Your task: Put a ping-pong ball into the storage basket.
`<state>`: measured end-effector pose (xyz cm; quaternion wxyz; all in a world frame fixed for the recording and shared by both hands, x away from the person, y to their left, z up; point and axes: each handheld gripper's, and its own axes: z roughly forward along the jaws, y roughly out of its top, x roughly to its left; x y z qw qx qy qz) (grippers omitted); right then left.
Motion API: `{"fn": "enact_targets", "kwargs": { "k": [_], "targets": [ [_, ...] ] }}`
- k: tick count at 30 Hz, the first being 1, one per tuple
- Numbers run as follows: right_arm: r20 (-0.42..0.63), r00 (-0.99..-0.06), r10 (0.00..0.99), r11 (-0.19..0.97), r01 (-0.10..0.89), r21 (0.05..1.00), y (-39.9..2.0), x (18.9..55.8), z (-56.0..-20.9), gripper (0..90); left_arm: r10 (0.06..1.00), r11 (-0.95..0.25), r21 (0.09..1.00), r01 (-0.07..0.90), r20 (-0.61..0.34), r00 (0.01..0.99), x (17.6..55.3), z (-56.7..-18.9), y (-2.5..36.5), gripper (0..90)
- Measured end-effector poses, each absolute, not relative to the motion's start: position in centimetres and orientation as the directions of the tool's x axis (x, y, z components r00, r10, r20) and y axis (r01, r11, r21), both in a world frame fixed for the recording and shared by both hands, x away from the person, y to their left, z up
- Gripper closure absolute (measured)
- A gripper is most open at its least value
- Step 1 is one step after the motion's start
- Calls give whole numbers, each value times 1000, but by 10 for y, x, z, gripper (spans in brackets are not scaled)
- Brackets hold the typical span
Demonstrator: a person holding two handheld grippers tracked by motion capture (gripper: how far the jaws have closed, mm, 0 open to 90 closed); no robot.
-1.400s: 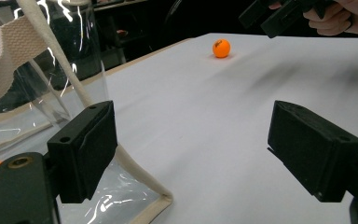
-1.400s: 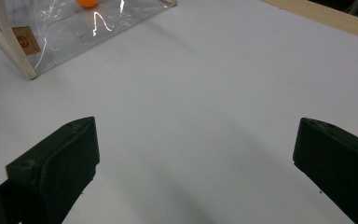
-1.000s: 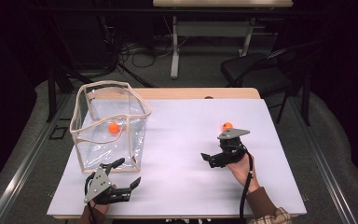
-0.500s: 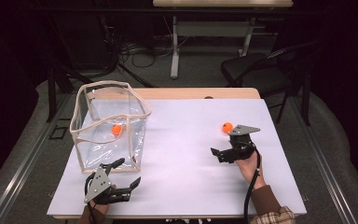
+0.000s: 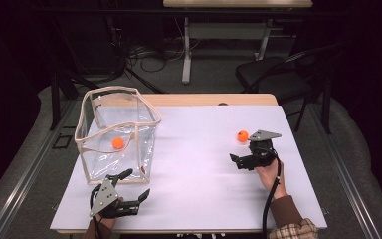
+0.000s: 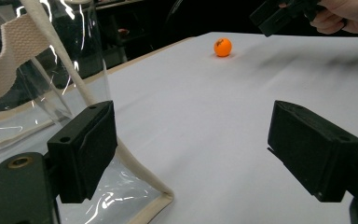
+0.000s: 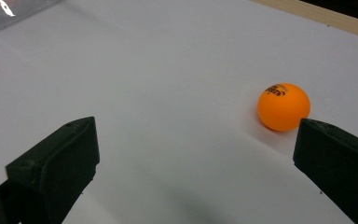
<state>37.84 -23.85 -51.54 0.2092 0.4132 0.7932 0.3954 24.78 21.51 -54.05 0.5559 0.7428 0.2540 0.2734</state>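
The right gripper [image 7: 193, 163] hangs just short of the orange ball [image 7: 283, 106] on the white table [image 5: 204, 149], jaws spread wide and empty. The ball sits off toward the right jaw, so swing until it lies centred between both before closing (a light ball rolls at any nudge). The left gripper [image 5: 129, 191], equally wide and empty, waits beside the clear bag [image 5: 117, 132], well apart from that ball.

Your tabletop [image 5: 204, 149] is evenly lit from above, while the room behind stays dark. Glare streaks the clear bag [image 6: 51, 70]. Shadows are soft; the near jaws look slightly blurred, perhaps from closeness.
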Motion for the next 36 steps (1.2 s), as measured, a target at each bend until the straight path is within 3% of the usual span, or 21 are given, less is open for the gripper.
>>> {"fn": "enact_targets", "kwargs": {
  "k": [20, 36],
  "targets": [
    [-9, -530, 848, 323, 503, 802, -249, 398, -512, 0, 684, -260, 963, 76, 128, 718, 249, -541, 214, 156],
    [21, -470, 883, 284, 568, 773, -254, 432, -522, 0, 681, -252, 965, 75, 122, 722, 249, -541, 214, 156]
  ]
}}
